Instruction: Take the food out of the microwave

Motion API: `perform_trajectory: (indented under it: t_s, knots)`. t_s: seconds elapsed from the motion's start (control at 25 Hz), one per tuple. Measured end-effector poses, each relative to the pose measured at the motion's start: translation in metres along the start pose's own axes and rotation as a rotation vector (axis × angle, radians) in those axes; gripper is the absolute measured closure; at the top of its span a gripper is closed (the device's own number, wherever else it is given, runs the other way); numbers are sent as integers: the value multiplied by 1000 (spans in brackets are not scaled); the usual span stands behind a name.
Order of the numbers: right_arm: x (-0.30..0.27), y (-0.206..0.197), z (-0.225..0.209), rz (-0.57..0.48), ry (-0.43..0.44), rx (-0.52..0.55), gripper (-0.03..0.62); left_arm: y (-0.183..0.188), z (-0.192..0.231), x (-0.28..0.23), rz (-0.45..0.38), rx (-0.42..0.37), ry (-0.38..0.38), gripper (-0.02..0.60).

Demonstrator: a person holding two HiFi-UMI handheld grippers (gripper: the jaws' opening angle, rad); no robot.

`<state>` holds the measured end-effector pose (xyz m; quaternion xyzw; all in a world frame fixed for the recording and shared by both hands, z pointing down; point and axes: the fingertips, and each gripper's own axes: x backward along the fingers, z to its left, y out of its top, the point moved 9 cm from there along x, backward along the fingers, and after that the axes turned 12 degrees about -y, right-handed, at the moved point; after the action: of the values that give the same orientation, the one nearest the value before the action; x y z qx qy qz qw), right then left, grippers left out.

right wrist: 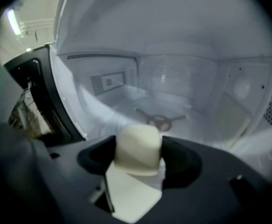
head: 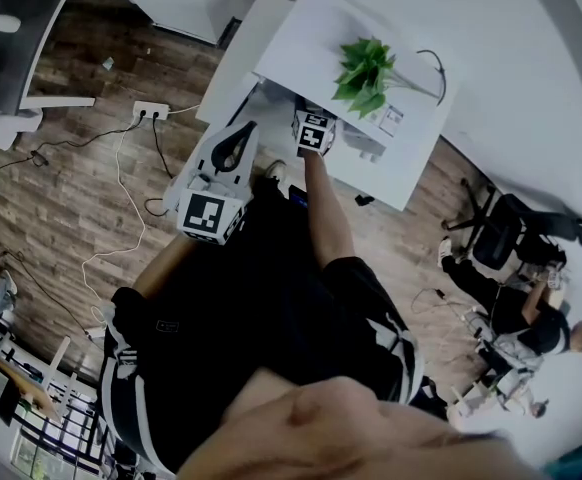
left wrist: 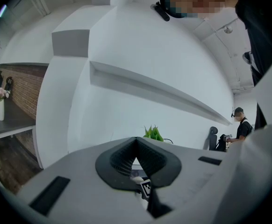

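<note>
**Right gripper holding the food inside the microwave**

Two grippers, one piece of food, one microwave. Nearest to me, the right gripper (right wrist: 139, 158) is clenched on the food (right wrist: 138, 143), a pale cream lump wedged between its two dark pads. I read the food as lying within the microwave (right wrist: 182, 55) cavity, just in front of the bare three-armed hub (right wrist: 160, 120) on the cavity floor. The dark door (right wrist: 38, 92) stands at the left.

The left gripper (left wrist: 136, 143) is closed on nothing, its jaws meeting at the tips. In the head view it is held back from the microwave, beside the person's black clothing.

Farther off stands one plant (head: 366, 73) on the white table (head: 301, 38). In the head view that tabletop and the person's right arm (head: 331, 218) block my sight of the cavity. Cables (head: 121, 168) trail over the wood floor (head: 61, 118). One seated person (head: 531, 318) is at the far right.
</note>
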<state>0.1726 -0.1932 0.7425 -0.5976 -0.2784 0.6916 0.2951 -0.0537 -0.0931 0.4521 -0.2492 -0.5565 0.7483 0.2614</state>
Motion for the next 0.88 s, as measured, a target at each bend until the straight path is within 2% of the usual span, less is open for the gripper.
perform_trajectory:
  t_s: [0.36,0.68,0.88]
  knots:
    - [9,0,-2,-5,-1,-21,287,-8,0,7,2,-27,-6,551]
    - [22,-1,-2,-11,-8,-53,287,-5,0,10,11,14,-27,551]
    - [37,1,-2,-15,-17,-73,287,-7,3,13,-5,-24,-70,551]
